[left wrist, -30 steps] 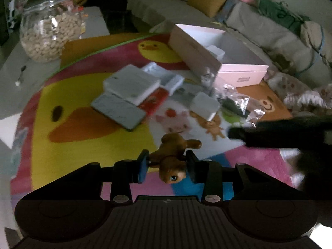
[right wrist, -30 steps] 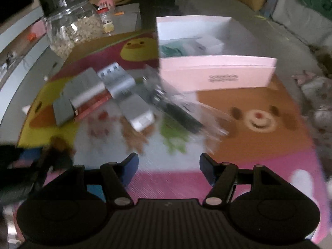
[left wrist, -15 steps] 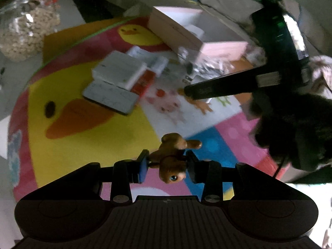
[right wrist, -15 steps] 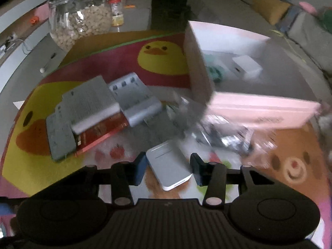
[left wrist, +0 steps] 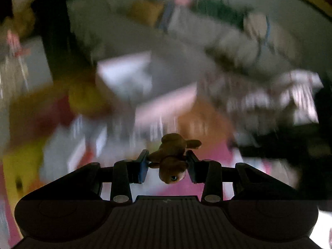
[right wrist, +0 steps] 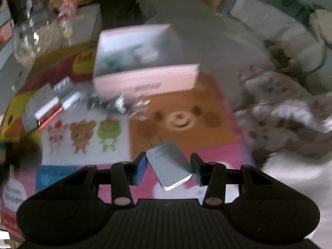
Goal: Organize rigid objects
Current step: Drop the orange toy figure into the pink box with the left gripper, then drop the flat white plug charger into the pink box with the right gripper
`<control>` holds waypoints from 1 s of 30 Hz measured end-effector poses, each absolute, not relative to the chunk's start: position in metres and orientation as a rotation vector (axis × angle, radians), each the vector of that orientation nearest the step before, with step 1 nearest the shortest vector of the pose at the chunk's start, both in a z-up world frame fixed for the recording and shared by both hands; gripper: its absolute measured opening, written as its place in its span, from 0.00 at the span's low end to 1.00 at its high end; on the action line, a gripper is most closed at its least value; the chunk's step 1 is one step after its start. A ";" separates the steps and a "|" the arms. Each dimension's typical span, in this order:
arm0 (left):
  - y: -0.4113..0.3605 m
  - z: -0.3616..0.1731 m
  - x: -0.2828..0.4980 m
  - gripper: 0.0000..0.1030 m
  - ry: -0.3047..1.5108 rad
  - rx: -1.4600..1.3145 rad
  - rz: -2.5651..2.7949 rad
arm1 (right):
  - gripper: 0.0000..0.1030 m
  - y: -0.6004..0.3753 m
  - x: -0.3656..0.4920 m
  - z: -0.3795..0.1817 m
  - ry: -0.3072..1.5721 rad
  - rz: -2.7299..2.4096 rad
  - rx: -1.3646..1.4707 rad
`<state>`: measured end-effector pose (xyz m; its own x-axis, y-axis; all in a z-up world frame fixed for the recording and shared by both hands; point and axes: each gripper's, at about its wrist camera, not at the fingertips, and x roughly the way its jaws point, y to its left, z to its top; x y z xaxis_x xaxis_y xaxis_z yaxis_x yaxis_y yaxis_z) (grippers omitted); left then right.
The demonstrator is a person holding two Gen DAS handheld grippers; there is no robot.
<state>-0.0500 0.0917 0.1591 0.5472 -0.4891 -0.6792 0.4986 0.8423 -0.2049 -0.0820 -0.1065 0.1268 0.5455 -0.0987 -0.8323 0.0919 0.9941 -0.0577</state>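
**Little legible print**

On the play mat (right wrist: 186, 108), well in front of the pink box (right wrist: 145, 78) at the mat's near left corner, a white patch carries "Vroom Vroom", seemingly, in rounded letters. The box's front wall bears a short printed word, too blurred to read. The left wrist view shows no readable text.

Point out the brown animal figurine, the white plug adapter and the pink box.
brown animal figurine (left wrist: 171, 161), left wrist view, on its body.
white plug adapter (right wrist: 169, 162), right wrist view, on its flat face.
pink box (right wrist: 145, 82), right wrist view, on its front wall.
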 end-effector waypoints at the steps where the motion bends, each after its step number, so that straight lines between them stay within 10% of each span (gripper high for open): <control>1: 0.085 0.170 -0.038 0.41 0.759 0.004 -0.566 | 0.44 -0.115 -0.085 0.133 0.969 -0.117 -0.004; 11: 0.042 0.190 0.068 0.41 0.657 -0.158 -0.338 | 0.44 -0.165 -0.102 0.140 0.912 -0.198 0.099; 30: 0.108 0.083 -0.013 0.41 1.026 -0.158 -0.219 | 0.44 -0.157 -0.019 0.170 0.768 -0.060 0.131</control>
<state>-0.0130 0.1079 0.0833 0.4991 -0.2542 -0.8284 0.1066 0.9667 -0.2325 -0.0185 -0.1567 0.1699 0.7182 -0.0058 -0.6958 0.1016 0.9901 0.0967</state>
